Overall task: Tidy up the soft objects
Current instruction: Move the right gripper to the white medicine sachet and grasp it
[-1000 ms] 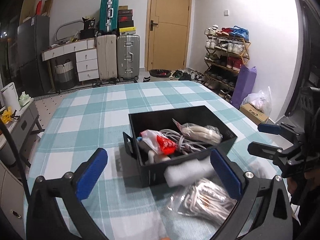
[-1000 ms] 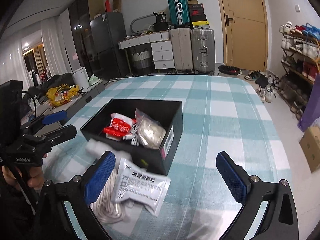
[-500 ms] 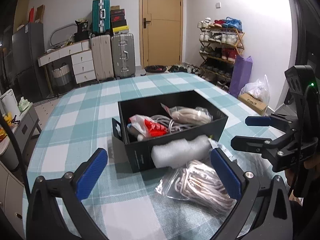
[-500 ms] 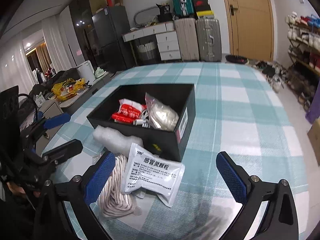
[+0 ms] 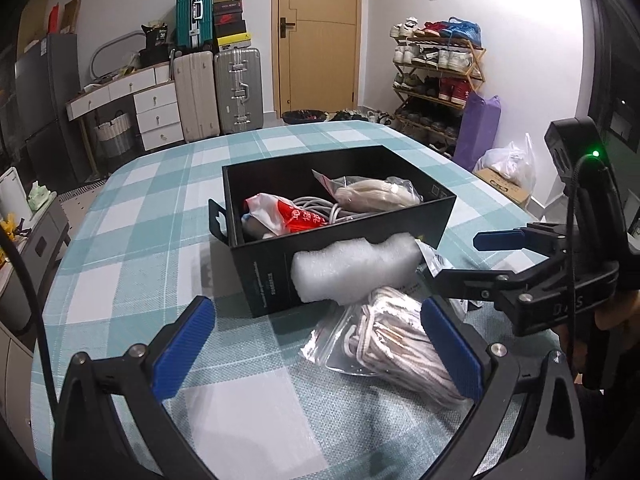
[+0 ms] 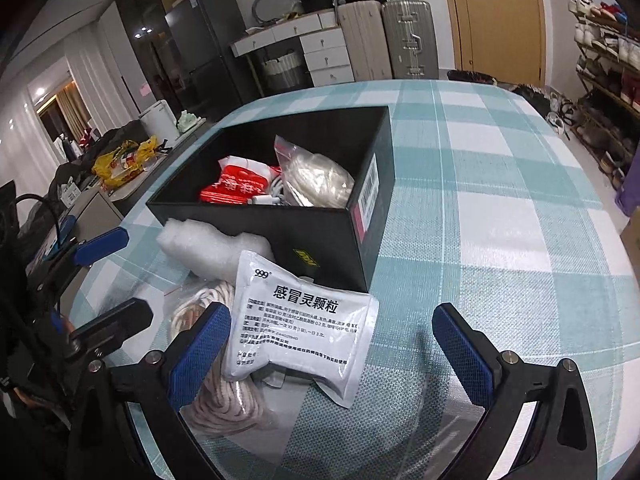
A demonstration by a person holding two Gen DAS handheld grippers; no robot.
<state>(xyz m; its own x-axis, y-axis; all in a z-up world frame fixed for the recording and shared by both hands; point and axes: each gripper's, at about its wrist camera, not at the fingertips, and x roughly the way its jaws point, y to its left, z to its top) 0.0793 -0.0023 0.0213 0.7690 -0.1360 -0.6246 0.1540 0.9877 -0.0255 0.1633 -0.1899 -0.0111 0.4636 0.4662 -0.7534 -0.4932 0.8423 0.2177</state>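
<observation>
Rope bag (image 5: 394, 344) | touching black box (image 5: 272, 280) wall | both fingers spread

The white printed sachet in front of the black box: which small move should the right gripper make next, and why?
Probably lower the open right gripper and close its fingers on the white printed sachet. It lies outside the black box, on top of the bagged rope, directly between the spread fingers.
</observation>
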